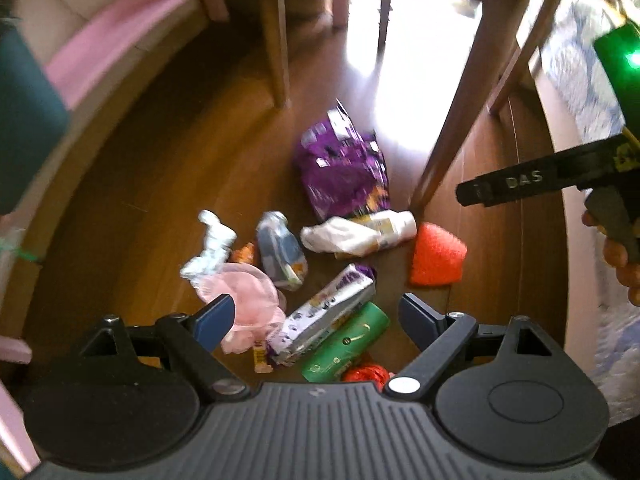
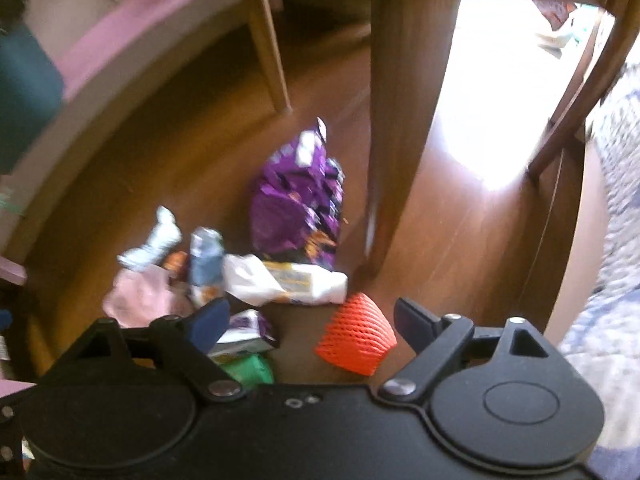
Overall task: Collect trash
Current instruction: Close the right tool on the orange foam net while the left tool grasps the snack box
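A pile of trash lies on the wooden floor [image 1: 160, 184]. It holds a purple snack bag [image 1: 344, 168], a white wrapper [image 1: 360, 234], an orange foam net [image 1: 438, 260], a green bottle [image 1: 348, 340], a silver-purple packet [image 1: 328, 316], a pink plastic piece [image 1: 248, 300] and a crushed bottle [image 1: 280, 250]. My left gripper [image 1: 316, 320] is open above the packet and green bottle. My right gripper [image 2: 312, 320] is open above the orange net [image 2: 356, 338], with the purple bag [image 2: 298, 204] and white wrapper [image 2: 280, 280] ahead. The right gripper's body [image 1: 560, 176] shows at the right of the left wrist view.
Wooden table or chair legs [image 1: 278, 36] [image 2: 400, 120] stand just behind the pile. A pink-edged piece of furniture [image 1: 120, 40] runs along the left. A patterned rug [image 2: 616, 240] lies at the right. Bright sunlight falls on the floor beyond the legs.
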Tool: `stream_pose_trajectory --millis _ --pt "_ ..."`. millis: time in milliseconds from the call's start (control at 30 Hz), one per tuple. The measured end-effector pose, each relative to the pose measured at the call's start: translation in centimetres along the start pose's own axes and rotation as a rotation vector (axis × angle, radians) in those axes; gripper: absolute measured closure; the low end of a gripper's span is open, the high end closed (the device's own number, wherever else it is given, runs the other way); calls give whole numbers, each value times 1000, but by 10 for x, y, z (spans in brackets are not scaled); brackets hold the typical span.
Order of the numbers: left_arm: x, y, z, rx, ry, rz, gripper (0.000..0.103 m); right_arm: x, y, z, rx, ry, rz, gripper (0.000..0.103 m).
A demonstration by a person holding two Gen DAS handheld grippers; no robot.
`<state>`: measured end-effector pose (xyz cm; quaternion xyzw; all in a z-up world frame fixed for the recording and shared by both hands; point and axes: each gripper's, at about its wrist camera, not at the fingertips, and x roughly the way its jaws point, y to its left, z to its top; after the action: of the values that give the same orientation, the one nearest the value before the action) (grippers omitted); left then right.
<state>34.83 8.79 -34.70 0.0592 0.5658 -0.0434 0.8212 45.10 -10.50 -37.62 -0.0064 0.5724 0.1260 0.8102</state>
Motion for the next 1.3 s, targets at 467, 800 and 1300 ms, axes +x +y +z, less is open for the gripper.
stream_pose_trajectory --millis 467,800,1300 --pt "165 -18 21 294 220 -101 13 137 -46 -16 281 214 -128 15" --pt "240 -13 7 374 374 -101 13 175 -47 -28 300 261 -122 15" --pt "291 10 13 210 467 -151 35 203 -61 -41 338 304 -77 36"
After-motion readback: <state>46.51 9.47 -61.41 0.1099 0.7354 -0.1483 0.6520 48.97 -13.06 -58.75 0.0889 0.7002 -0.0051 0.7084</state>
